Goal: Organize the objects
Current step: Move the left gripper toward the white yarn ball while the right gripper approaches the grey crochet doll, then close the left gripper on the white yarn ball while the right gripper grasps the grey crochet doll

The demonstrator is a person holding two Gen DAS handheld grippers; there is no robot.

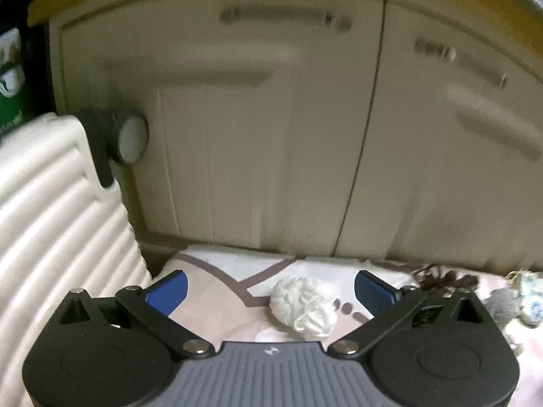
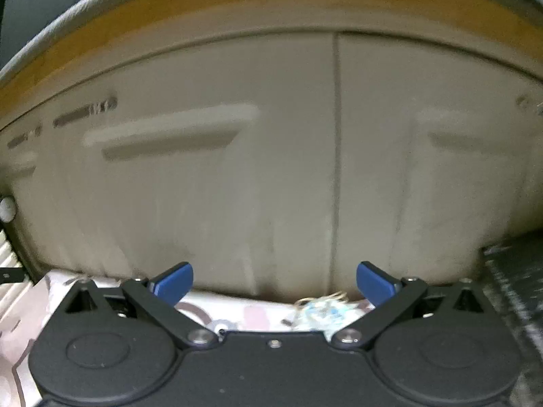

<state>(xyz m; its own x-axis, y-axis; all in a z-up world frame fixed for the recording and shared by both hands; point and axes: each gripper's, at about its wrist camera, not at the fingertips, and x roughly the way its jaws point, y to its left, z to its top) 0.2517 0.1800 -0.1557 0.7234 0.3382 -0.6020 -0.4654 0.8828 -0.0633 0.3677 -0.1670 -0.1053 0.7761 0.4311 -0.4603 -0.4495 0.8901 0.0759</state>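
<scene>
Left wrist view: left gripper (image 1: 270, 290) low over a patterned pink-and-white cloth (image 1: 217, 291). Jaws spread wide, nothing held. A white yarn bundle (image 1: 305, 303) lies on the cloth between the blue fingertips (image 1: 169, 291), nearer the right one, touching neither. Further right on the cloth: a dark brown tangle (image 1: 444, 279), a grey item (image 1: 502, 303) and a pale blue-and-white item (image 1: 529, 296), both blurred. A ribbed white suitcase (image 1: 57, 224) stands at left, its wheel (image 1: 130, 142) against a cream cabinet (image 1: 271, 129) with two doors and a wooden top edge. Green packaging (image 1: 12, 78) at far left.

Right wrist view: right gripper (image 2: 275, 286) also low, close to the cabinet (image 2: 237, 186). Jaws wide apart, empty. A pale blue-and-white tangle with a thin string (image 2: 322, 310) lies on the cloth (image 2: 237, 315) just below the gap, towards the right fingertip (image 2: 373, 285); too blurred to identify. Dark mat (image 2: 519, 288) at right.
</scene>
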